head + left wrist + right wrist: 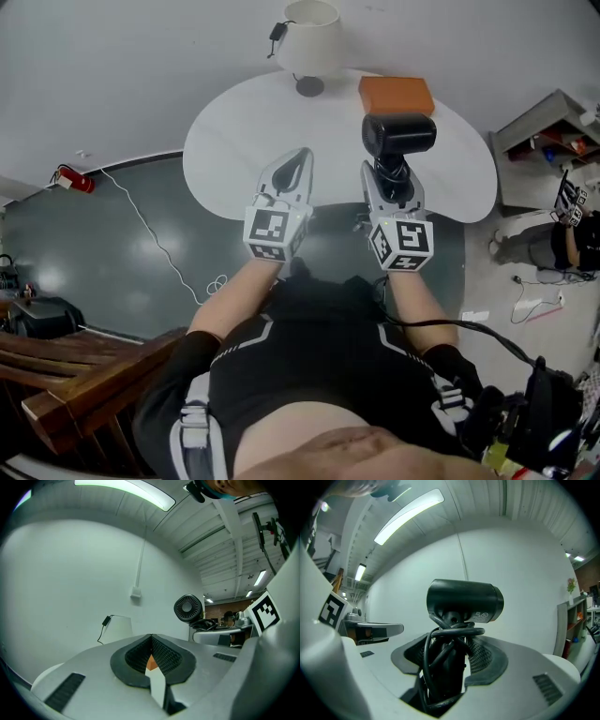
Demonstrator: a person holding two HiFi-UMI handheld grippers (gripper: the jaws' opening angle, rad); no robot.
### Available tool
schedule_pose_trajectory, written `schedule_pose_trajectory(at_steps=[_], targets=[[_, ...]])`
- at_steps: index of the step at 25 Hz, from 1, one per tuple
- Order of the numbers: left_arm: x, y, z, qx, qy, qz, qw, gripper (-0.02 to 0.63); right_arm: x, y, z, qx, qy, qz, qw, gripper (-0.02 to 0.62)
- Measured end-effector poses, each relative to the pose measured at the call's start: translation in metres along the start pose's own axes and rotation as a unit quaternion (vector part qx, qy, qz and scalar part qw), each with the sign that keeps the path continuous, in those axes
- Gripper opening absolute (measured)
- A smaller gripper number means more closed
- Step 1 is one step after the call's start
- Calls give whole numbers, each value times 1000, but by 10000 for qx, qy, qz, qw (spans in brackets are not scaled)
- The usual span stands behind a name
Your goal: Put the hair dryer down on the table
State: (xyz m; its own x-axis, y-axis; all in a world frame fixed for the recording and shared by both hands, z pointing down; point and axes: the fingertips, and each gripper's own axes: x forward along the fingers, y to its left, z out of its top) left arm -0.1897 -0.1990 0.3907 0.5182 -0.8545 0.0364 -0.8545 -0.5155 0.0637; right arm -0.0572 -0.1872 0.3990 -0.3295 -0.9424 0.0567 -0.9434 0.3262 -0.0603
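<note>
Forearms carry both tools level toward the white table. At 11 o'clock the left gripper has its jaws pressed together on nothing. At 1 o'clock the right gripper clamps the hair dryer by its cord-wrapped handle, with the barrel at 12 o'clock beyond the jaws, over the table's near edge. It looks hard, smooth and top-heavy, so the handle is the sound grip.

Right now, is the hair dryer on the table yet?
Not yet. Done: the right hand-held gripper has the hair dryer clamped by its cord-wrapped handle. In hand: it is held upright above the white table, near the orange box. Left: lower it onto the table and open the jaws. The left hand-held gripper is shut and empty.
</note>
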Motion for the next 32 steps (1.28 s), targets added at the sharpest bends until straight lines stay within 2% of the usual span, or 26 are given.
schedule_pose_trajectory(at_steps=[4,7,11,17,22,25,32], targets=[[19,10,-3,-44,21,-313,9995,32,15,-5,0,148,8,-440,9989,245],[32,10,-10,31,26,-386,9992,32,28,-15,-1,294,10,-642,9975,245],[54,12,-21,-74,190,-420,9989,32,47,-37,-1,561,-63,-1008,9933,245],[101,6,-10,200,165,-599,9979,32,78,-88,-11,871,-39,-1511,9847,245],[150,-23,-6,344,211,-977,9944,32,87,-145,-23,1136,119,-2096,9711,245],[182,-41,-14,270,356,-1236,9913,32,93,-176,-36,1344,219,-2386,9615,245],[255,-86,-41,474,750,-1770,9802,32,92,-249,-58,1588,233,-3167,9349,245]])
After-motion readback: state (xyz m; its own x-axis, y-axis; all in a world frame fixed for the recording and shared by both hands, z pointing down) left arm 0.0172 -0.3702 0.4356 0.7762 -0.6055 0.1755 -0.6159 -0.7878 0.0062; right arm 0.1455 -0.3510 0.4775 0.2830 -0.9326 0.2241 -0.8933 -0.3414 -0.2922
